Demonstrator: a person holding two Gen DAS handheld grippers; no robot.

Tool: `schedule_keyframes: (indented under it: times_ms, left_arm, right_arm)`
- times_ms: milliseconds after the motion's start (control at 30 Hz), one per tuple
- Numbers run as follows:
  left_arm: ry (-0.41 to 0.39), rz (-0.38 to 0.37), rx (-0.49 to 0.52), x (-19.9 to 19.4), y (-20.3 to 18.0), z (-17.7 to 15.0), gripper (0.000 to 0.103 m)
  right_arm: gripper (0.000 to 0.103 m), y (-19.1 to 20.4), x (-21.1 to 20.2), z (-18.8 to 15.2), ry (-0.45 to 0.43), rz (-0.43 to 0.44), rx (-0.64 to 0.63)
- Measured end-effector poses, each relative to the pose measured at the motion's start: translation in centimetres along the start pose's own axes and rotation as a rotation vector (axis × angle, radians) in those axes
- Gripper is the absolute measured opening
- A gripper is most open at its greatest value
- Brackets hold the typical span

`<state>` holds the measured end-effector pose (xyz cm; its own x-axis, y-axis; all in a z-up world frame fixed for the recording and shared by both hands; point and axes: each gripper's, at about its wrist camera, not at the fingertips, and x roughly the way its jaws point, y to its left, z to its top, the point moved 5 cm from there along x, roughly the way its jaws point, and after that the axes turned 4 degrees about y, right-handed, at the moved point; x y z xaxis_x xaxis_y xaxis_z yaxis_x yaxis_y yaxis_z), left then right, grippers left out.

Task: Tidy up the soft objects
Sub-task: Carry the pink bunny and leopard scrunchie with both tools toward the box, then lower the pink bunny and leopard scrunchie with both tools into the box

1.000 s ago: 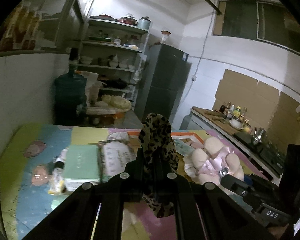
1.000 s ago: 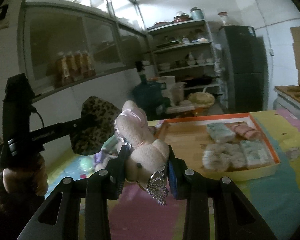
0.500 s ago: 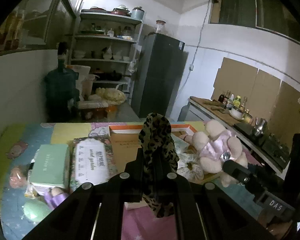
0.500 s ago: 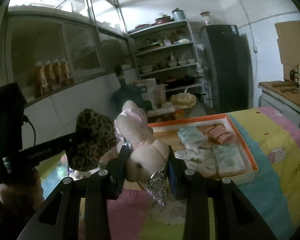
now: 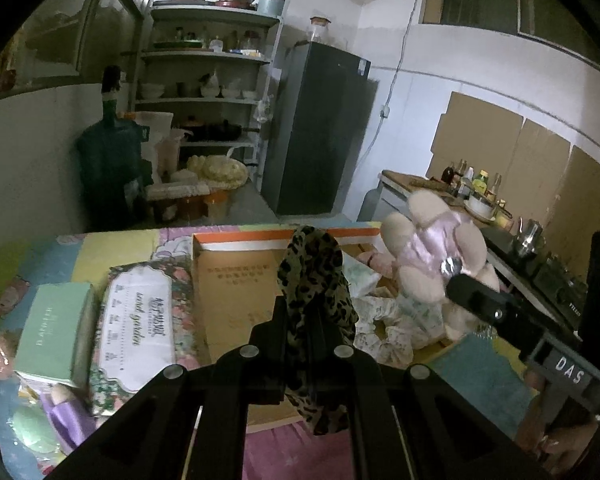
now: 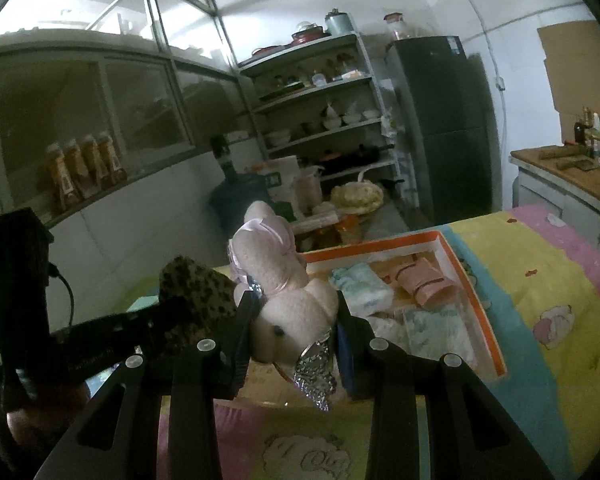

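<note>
Left wrist view is showing the left tool (image 5: 306, 316) pinching a leopard-print cloth (image 5: 314, 280), which is drooping limp below the fingers over the near edge of the orange-rimmed cardboard box (image 5: 236, 240). Right wrist view is showing the right tool (image 6: 296, 328) clamping a pink plush bunny (image 6: 276, 276) by its body, above the same box (image 6: 476, 300), with a sequinned charm (image 6: 316, 372) dangling beneath. Both things are looking light and squashy, so gripping the bulk of the body is suiting them better than a loose edge. Folded soft packs (image 6: 432, 324) are already filling the box's right part, while a tissue pack (image 5: 138, 332) and a green box (image 5: 54, 336) are lying just left of it on the patterned table (image 6: 540, 280), crowding that side.
</note>
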<state>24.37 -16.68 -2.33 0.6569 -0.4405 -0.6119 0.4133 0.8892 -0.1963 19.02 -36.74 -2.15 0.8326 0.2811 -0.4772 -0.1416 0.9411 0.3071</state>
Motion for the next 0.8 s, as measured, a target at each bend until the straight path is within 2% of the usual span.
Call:
schedule_keyframes:
  times_ms: [300,800]
  left_arm:
    - [0.059,0.022,0.008,2.6,-0.8,-0.7,0.007]
    - [0.166,0.045,-0.006,6.4,-0.7,-2.1,0.007]
  right_arm:
    - [0.036,-0.6,1.9,0.9,0.030,-0.006,0.003]
    - [0.036,-2.0,7.2,0.0,0.153,-0.052,0.026]
